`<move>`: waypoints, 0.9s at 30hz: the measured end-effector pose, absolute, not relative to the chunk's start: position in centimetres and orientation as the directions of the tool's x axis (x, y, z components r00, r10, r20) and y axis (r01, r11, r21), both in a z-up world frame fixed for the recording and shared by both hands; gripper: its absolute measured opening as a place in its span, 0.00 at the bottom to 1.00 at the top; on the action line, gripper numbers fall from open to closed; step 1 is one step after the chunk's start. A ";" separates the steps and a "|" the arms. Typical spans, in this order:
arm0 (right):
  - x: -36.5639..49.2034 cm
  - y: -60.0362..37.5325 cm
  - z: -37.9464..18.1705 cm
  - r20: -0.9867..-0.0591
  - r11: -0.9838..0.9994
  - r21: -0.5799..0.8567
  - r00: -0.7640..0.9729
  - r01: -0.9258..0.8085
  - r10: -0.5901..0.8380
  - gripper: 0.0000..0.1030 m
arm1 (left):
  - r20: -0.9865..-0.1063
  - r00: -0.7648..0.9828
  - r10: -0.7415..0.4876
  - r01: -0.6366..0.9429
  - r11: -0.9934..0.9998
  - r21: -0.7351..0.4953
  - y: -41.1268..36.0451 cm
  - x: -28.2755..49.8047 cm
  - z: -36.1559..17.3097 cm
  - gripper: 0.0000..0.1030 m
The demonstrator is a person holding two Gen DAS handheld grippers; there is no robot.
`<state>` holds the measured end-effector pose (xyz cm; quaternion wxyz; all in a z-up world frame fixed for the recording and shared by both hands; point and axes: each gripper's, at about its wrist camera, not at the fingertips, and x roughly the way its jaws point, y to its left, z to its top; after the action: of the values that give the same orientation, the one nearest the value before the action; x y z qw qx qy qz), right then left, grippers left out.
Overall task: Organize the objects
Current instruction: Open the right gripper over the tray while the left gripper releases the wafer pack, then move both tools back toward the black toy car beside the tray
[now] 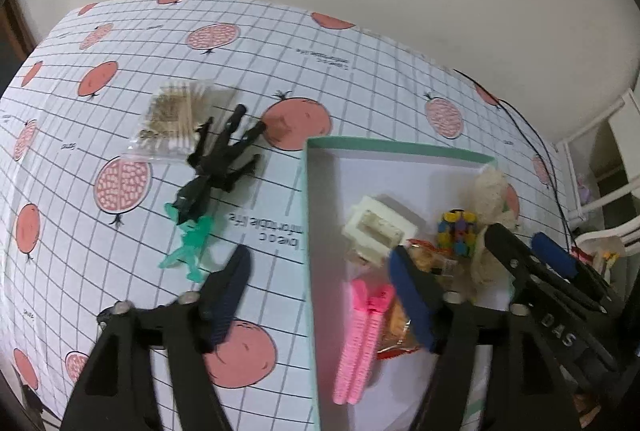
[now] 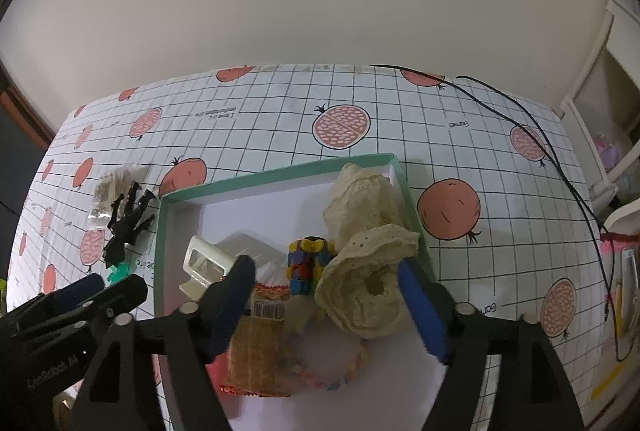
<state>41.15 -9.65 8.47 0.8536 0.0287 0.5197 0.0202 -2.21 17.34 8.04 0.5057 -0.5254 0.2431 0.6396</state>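
Left wrist view: left tool [image 1: 320,295] wide open, holding nothing, straddling the left wall of the green-rimmed box [image 1: 307,231]. Right tool [image 2: 326,295] also wide open and empty over the box interior, cream lace cloth [image 2: 364,271] between its fingers. Black clips [image 1: 218,163] lie on the worktop [image 1: 360,71] left of the box.

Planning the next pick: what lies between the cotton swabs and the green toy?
A black claw clip, overlapping both the swabs and the toy; left wrist view.

Readable only: "DAS" in raised letters on the right gripper [image 1: 516,243], "GenRobot.AI" on the left gripper [image 2: 116,285], upside-down "Garnet" on the tablecloth [image 2: 457,124].
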 end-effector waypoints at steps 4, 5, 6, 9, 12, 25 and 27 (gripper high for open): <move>41.1 -9.6 8.5 -0.884 0.997 0.079 0.462 -0.004 0.072 0.96 | -0.916 0.039 0.400 -0.889 -0.405 -0.214 17.0 -3.0 8.0 0.83; 41.2 -9.6 8.5 -0.883 0.997 0.080 0.463 -0.005 0.073 0.98 | -0.915 0.033 0.401 -0.887 -0.411 -0.212 17.0 -3.1 8.1 0.86; 41.2 -9.5 8.5 -0.883 0.997 0.078 0.464 -0.005 0.072 1.00 | -0.915 0.028 0.403 -0.883 -0.419 -0.212 17.0 -3.4 8.0 0.87; 41.2 -9.4 8.4 -0.885 0.997 0.075 0.460 -0.004 0.069 1.00 | -0.914 0.019 0.406 -0.876 -0.434 -0.212 16.8 -4.0 8.0 0.87; 41.2 -9.4 8.3 -0.886 0.997 0.077 0.460 0.005 0.066 1.00 | -0.913 0.009 0.407 -0.869 -0.448 -0.208 16.5 -4.5 8.0 0.88; 41.2 -9.6 8.0 -0.888 0.996 0.078 0.456 0.039 0.052 1.00 | -0.905 -0.051 0.423 -0.834 -0.516 -0.195 15.5 -6.6 8.3 0.97; 41.1 -9.5 8.0 -0.889 0.996 0.075 0.455 0.039 0.049 1.00 | -0.901 -0.059 0.429 -0.828 -0.525 -0.196 15.4 -6.9 8.4 0.97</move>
<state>41.13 -9.45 7.98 0.8518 0.0424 0.5221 0.0030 -6.91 15.36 8.44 0.4478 -0.5197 0.1920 0.7017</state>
